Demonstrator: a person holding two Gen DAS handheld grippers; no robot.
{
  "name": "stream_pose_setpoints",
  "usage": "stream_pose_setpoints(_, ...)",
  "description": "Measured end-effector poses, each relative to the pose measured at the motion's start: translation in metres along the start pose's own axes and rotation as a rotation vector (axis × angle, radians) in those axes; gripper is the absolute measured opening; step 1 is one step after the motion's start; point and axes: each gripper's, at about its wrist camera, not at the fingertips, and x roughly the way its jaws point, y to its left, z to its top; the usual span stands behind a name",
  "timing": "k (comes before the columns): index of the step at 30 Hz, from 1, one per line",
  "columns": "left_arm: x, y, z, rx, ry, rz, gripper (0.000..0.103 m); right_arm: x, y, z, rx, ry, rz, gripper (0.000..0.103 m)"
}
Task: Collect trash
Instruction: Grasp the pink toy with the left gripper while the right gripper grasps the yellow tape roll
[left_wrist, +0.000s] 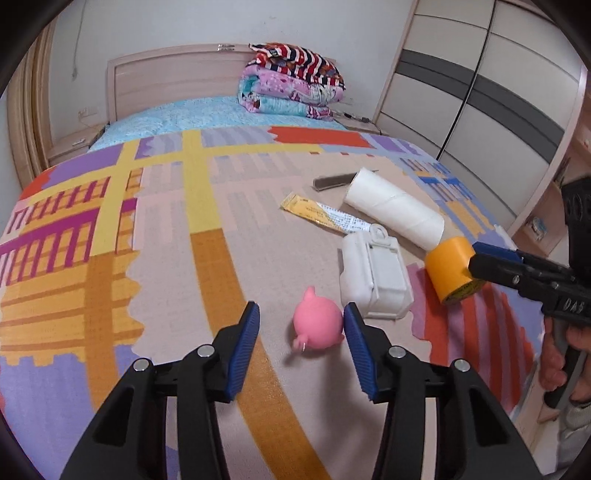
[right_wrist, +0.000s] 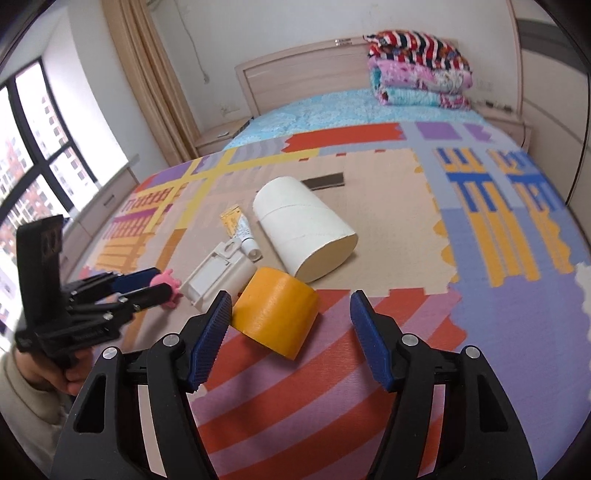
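A wide bed under a patchwork-printed cover in orange, purple, yellow and beige carried everything. At its headboard end, well away from the clutter, sat a folded stack of quilts, striped on top, pink and blue below.

The landmark was the large white paper roll, lying on its side near the middle of the cover. Just beyond it lay a flat dark grey strip. Just in front of it, on the camera side, rested a squat orange-yellow roll of tape, tilted on its edge. Left of that tape and below the paper roll lay a white plastic box-shaped case with a clip at its top end; its contents could not be seen. A yellow and white squeeze tube lay beside the paper roll, its capped end touching the case. Farthest from the roll, past the case, sat a small pink rubbery pig toy.

The left gripper stood open around the toy, its right pad touching or nearly touching it. The right gripper gaped open, the tape roll beside its left pad, not clamped.
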Motion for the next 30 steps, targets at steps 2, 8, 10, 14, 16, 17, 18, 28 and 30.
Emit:
stream_pose_setpoints(2,-0.001,0.002,0.000,-0.010,0.000,-0.002,0.036,0.002,-0.001,-0.001,0.019,0.012,0.025,0.066)
stream_pose_setpoints(8,-0.006,-0.003,-0.002,0.000,-0.001,-0.032,0.027,0.006,0.000,-0.005,0.048,0.030,0.106,0.048)
stream_pose_setpoints(10,-0.007,-0.002,-0.004,-0.007,0.001,-0.037,0.027,0.003,0.006,-0.005,0.023,0.025,0.101,0.046)
stream_pose_setpoints(14,-0.009,-0.004,-0.008,-0.004,0.001,-0.037,0.027,0.000,0.007,-0.008,0.013,0.025,0.105,0.045)
stream_pose_setpoints(16,-0.013,-0.007,-0.010,0.000,-0.005,-0.032,0.027,-0.002,0.006,-0.010,0.013,0.022,0.106,0.044)
stream_pose_setpoints(17,-0.016,-0.008,-0.011,0.005,-0.010,-0.034,0.027,-0.004,0.006,-0.011,0.012,0.022,0.109,0.044)
stream_pose_setpoints(18,-0.020,-0.011,-0.011,0.010,-0.017,-0.037,0.027,-0.005,0.006,-0.012,0.011,0.021,0.111,0.044)
stream_pose_setpoints(28,-0.042,-0.035,-0.014,0.070,-0.044,-0.048,0.027,-0.016,0.021,-0.016,-0.091,0.027,0.071,0.039)
stream_pose_setpoints(30,-0.043,-0.036,-0.015,0.070,-0.044,-0.049,0.027,-0.008,0.021,-0.016,-0.087,0.061,0.077,0.049)
